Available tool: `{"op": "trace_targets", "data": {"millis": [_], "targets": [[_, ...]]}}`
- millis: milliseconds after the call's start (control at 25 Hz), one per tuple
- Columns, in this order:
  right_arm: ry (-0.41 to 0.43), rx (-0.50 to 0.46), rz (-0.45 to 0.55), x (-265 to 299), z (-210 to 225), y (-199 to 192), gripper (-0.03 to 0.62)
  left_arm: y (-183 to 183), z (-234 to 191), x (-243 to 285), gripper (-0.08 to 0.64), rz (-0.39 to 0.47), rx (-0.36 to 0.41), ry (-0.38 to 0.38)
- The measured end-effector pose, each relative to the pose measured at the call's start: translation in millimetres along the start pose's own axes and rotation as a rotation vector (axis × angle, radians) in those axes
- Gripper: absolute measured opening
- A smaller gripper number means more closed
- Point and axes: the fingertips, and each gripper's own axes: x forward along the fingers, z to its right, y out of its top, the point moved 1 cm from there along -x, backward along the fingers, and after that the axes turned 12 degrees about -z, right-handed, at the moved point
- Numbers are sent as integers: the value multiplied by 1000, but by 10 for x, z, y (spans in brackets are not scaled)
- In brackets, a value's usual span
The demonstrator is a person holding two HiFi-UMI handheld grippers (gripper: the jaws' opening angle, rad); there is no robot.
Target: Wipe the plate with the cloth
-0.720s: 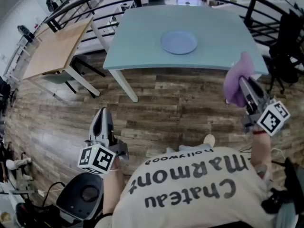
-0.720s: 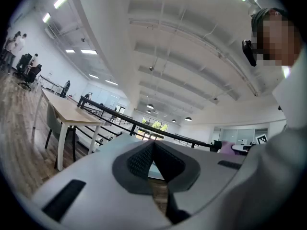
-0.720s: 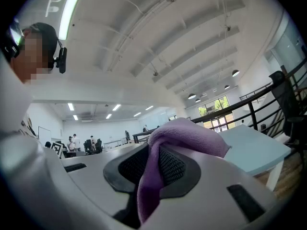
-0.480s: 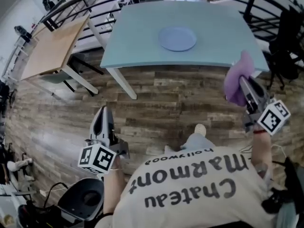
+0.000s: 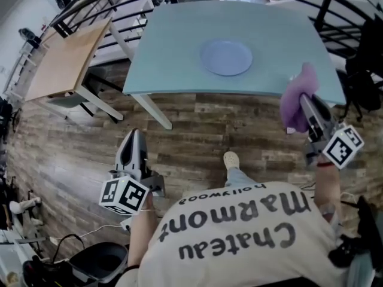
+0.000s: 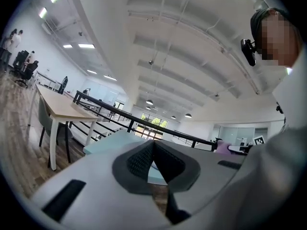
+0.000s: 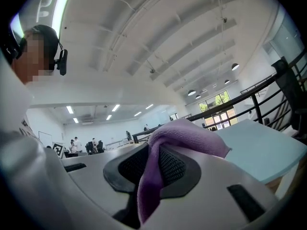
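A pale blue plate (image 5: 226, 57) lies near the middle of the light blue table (image 5: 173, 46), seen in the head view. My right gripper (image 5: 306, 100) is shut on a purple cloth (image 5: 297, 99), held off the table's near right corner, above the floor. In the right gripper view the purple cloth (image 7: 163, 166) is pinched between the jaws and drapes over them. My left gripper (image 5: 133, 137) hangs shut over the wooden floor, well short of the table, with nothing in it. Its pads (image 6: 144, 162) meet in the left gripper view.
A wooden table (image 5: 66, 61) stands to the left of the blue one. Black railings (image 5: 108, 2) run behind both. A dark chair (image 5: 365, 64) is at the right. A black stool base (image 5: 90, 262) sits at the lower left. The person's foot (image 5: 231, 159) is on the plank floor.
The table and plate have come nearer in the head view as the person steps forward. Both grippers keep their poses; the cloth stays clamped.
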Motion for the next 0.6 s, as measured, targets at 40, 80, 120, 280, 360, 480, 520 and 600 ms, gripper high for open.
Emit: {"op": "trace_targets", "data": {"millis": [40, 80, 120, 280, 360, 480, 520, 600], "targets": [[7, 0, -1, 92, 60, 62, 81, 51, -19, 93, 3, 1, -4, 6], [11, -2, -5, 184, 122, 131, 81, 106, -31, 189, 2, 1, -9, 11], [14, -6, -10, 275, 185, 204, 81, 166, -35, 288, 3, 2, -14, 13], [36, -36, -32, 649, 460, 518, 81, 424, -18, 709, 2, 13, -3, 26], [45, -44, -30, 802, 607, 661, 81, 531, -17, 879, 3, 22, 1, 41], [49, -45, -26, 971, 779, 806, 81, 607, -15, 1088, 2, 21, -9, 49], [51, -43, -25, 1029, 835, 838, 81, 614, -14, 1160, 3, 18, -12, 51], [57, -37, -26, 1159, 948, 887, 81, 622, -14, 1308, 3, 16, -18, 53]]}}
